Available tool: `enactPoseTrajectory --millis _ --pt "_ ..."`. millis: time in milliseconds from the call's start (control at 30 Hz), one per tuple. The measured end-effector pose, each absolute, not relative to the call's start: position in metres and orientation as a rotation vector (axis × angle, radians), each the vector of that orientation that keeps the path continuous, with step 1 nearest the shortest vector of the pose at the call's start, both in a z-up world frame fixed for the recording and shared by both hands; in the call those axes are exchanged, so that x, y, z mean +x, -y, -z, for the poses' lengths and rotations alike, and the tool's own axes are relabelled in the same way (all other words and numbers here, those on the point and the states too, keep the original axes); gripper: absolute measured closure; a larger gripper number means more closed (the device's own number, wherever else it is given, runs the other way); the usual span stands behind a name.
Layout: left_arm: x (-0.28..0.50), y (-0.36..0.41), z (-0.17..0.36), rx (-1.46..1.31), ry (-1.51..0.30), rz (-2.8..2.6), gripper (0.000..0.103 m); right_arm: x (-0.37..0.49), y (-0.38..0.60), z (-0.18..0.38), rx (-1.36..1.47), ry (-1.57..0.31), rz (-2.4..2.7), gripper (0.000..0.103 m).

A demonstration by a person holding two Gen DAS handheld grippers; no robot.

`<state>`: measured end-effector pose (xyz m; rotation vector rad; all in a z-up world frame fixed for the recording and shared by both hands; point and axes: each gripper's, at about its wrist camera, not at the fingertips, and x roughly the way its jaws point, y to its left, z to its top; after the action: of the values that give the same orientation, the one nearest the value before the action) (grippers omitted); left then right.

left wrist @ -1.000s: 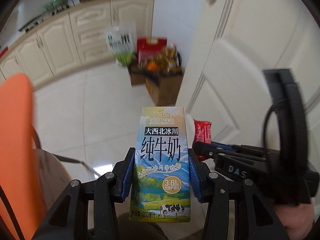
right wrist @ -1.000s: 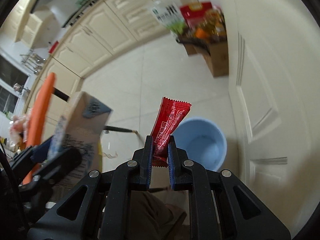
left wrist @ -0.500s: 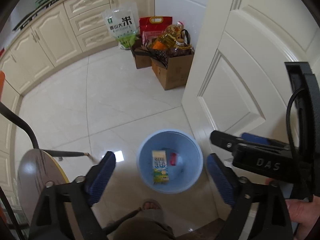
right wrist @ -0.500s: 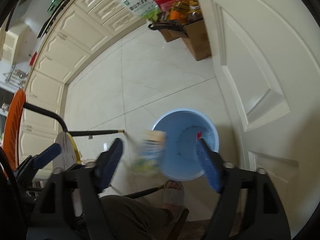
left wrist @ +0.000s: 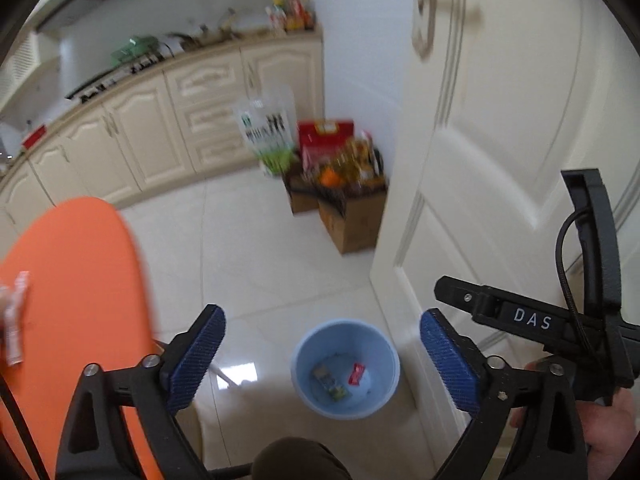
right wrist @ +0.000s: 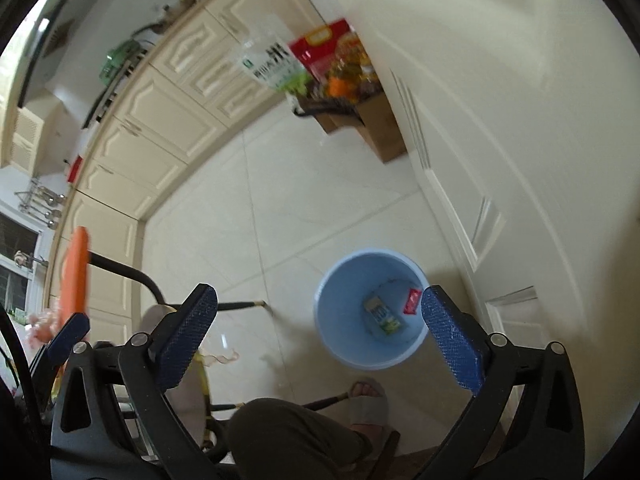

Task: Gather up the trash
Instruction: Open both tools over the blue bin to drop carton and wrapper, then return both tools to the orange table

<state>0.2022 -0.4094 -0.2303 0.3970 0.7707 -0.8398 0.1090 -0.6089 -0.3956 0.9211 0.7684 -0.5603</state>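
Left hand-held gripper (left wrist: 322, 354): jaws spread wide, nothing between them. Right hand-held gripper (right wrist: 320, 338): jaws spread wide, nothing between them. Both are held above the floor (left wrist: 260, 248). The blue bin (left wrist: 390, 364) stands on the floor beside the white door (left wrist: 500, 160). Inside the bin lie the milk carton (right wrist: 382, 314) and the red wrapper (right wrist: 412, 301), close together on its bottom.

Both views are evenly lit by soft daylight, probably from a window (right wrist: 16, 248) at the left. A bright glare patch is seen on the floor tiles (left wrist: 240, 372). Cabinets (left wrist: 168, 120) and door (left wrist: 500, 100) are smeared by motion blur, and edges are bent and darkened by the fisheye lens.
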Motion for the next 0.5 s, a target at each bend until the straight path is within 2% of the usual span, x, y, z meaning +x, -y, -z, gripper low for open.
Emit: enactPoseTrajectory --millis 500 --pt "0.112 0.164 0.122 0.161 -0.545 0.577 0.001 0.155 0.464 0.227 0.586 -0.573 0.384 0.000"
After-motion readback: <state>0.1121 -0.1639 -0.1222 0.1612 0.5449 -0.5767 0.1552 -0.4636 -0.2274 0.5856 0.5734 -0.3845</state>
